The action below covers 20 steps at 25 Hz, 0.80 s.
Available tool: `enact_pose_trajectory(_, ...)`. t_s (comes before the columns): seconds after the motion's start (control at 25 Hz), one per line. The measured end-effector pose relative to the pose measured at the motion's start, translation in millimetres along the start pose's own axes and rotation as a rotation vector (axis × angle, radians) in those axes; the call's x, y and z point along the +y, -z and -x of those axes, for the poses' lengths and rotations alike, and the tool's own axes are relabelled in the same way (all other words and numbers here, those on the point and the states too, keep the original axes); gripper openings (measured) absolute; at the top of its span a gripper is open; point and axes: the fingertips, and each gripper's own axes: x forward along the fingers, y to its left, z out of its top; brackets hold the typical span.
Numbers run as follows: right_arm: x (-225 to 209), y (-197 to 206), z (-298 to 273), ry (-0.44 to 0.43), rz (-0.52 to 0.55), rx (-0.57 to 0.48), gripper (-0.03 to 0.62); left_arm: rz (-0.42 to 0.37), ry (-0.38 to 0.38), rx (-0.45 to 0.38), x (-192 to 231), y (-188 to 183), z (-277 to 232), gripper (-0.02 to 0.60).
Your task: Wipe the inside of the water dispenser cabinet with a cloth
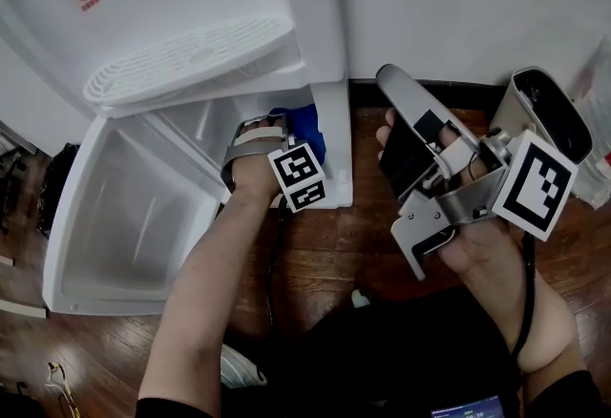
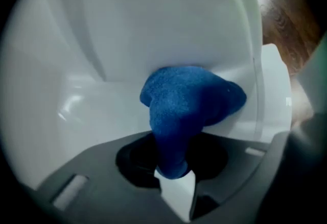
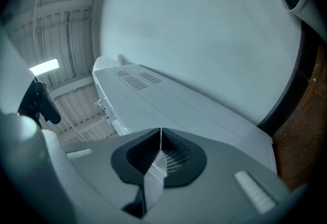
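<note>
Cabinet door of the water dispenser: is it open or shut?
Open. The door stands swung out to the left, and the left gripper holds the blue cloth inside the cabinet.
</note>
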Motion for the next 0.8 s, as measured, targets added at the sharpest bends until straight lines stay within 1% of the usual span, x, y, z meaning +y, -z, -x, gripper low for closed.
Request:
enact_pose_trajectory(0.08, -0.6, 1.0, 0.0, 0.003, -0.001, 0.004, 0.012, -0.007, 0.004, -0.059, 0.4, -13.3, 6.9, 0.120)
enact_pose_trajectory(0.16, -2.1, 1.2, 0.8, 0.009, -0.002, 0.004, 0.012, -0.005, 0.005, -0.135, -1.2, -24.3, 19.3, 0.118)
enact_pose_trajectory(0.32, -2.2, 0.2, 1.0, 0.009, 0.003, 0.003, 0.012, -0.030, -0.019, -0.256, -6.1, -29.6, 56.9, 0.114)
enact_pose_trajectory(0.44, -1.0, 0.4, 0.6, 0.007, 0.011, 0.005, 0.012, -0.056, 0.016, -0.330, -24.8, -30.5, 91.0, 0.114)
enact_pose_trajectory(0.52, -2.0, -0.4, 1.1, 0.012, 0.014, 0.001, 0.012, -0.053, 0.049, -0.356, -36.6, -31.3, 107.7, 0.112)
enact_pose_trajectory(0.56, -2.6, -1.1, 1.4, 0.014, 0.015, -0.003, 0.012, -0.037, 0.064, -0.354, -38.8, -30.4, 109.8, 0.112)
enact_pose_trajectory(0.64, -2.4, -2.4, 1.7, 0.015, 0.015, -0.009, 0.012, 0.015, 0.077, -0.309, -32.6, -24.6, 98.6, 0.110)
enact_pose_trajectory(0.8, -1.5, 0.3, 1.5, 0.019, 0.019, 0.002, 0.012, 0.100, 0.068, -0.137, 3.9, -8.8, 41.9, 0.107)
